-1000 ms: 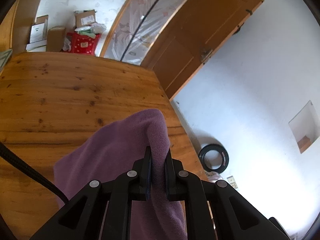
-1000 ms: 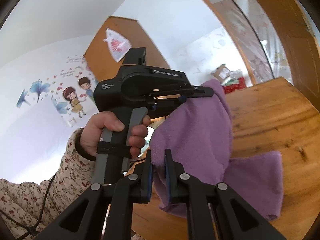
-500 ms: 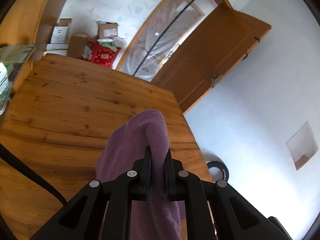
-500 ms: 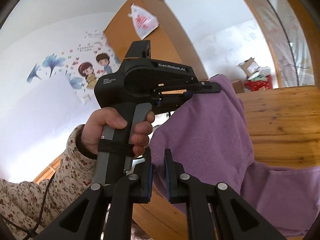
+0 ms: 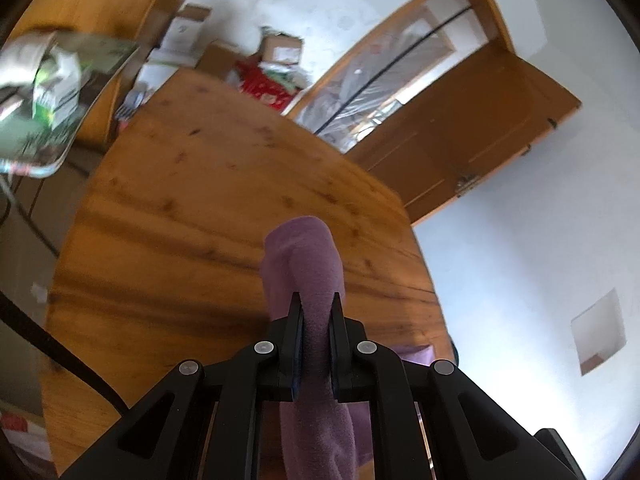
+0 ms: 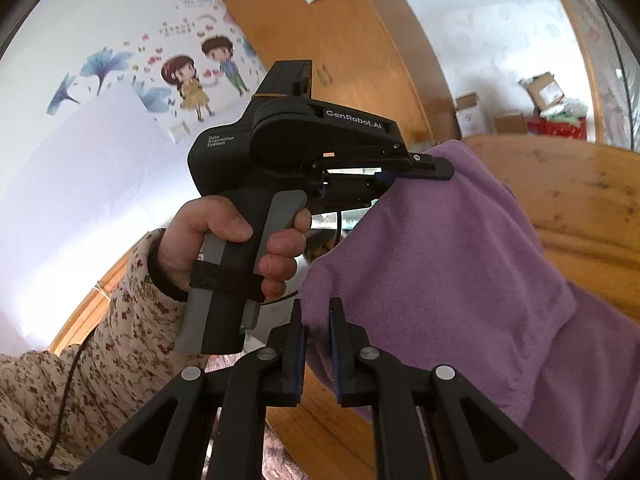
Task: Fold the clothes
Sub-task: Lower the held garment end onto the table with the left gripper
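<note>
Purple fleece garment [image 6: 460, 264]: gripped at two edges and lifted above the table; its lower part trails toward 4 o'clock in the right wrist view, where it cannot be told whether it touches the wood.
Left gripper [image 5: 316, 312]: jaws narrow, pads clamped on a bunched fold of the garment [image 5: 310, 272], which rises to 12 o'clock and hangs down past 6 o'clock.
Right gripper [image 6: 317, 320]: jaws narrow, pinching a garment edge at 6 o'clock.
Surface: wooden table [image 5: 180, 220], knotted and grained, filling the left wrist view from 9 o'clock to centre.
Room: white wall [image 5: 540, 260] at 3 o'clock; open wooden door [image 5: 472, 136] at 1 o'clock; cardboard boxes [image 5: 280, 46] and a red box [image 5: 264, 88] at 12 o'clock; cartoon wall stickers [image 6: 192, 80] at 11 o'clock in the right wrist view.
Hand pose: left hand [image 6: 236, 244] wrapped round the pistol grip of the left gripper [image 6: 434, 168], strap across the fingers, floral sleeve [image 6: 120, 332] toward 8 o'clock; tool roughly level, tips pointing to 3 o'clock.
</note>
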Tool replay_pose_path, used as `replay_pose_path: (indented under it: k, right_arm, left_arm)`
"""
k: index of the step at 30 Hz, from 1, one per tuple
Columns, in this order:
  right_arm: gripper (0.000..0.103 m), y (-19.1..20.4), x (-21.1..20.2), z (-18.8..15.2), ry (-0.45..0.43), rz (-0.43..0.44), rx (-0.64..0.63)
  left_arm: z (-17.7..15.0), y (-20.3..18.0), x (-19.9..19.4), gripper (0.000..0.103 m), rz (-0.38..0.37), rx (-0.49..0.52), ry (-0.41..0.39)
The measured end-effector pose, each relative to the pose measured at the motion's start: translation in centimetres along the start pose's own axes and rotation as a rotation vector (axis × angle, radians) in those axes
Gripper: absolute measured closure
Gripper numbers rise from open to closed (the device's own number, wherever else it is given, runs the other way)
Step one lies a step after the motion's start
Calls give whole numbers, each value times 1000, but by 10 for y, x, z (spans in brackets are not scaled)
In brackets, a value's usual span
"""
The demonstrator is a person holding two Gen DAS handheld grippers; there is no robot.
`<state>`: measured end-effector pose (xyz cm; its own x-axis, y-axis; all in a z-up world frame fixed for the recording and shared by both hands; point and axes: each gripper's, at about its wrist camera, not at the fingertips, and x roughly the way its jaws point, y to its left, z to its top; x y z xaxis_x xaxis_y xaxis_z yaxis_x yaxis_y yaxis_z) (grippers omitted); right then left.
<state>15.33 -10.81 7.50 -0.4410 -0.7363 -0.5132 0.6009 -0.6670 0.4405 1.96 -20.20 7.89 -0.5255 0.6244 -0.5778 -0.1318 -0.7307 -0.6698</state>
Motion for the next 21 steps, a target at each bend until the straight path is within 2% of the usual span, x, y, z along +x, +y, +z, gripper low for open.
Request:
replay_pose_path:
  k: [7, 15, 18, 21]
  right_arm:
    - [92, -8, 45, -6, 102, 12, 25]
    - [91, -15, 78, -17, 183, 33, 41]
    - [90, -18, 80, -20, 198, 33, 57]
    - [89, -19, 82, -23, 209, 22, 64]
  left_arm:
    - [-5, 66, 16, 93, 15, -105, 48]
    - [-8, 92, 28, 93, 38, -128, 77]
    - [-9, 95, 27, 77, 49, -126, 69]
    - [-9, 100, 22, 73, 56, -142, 45]
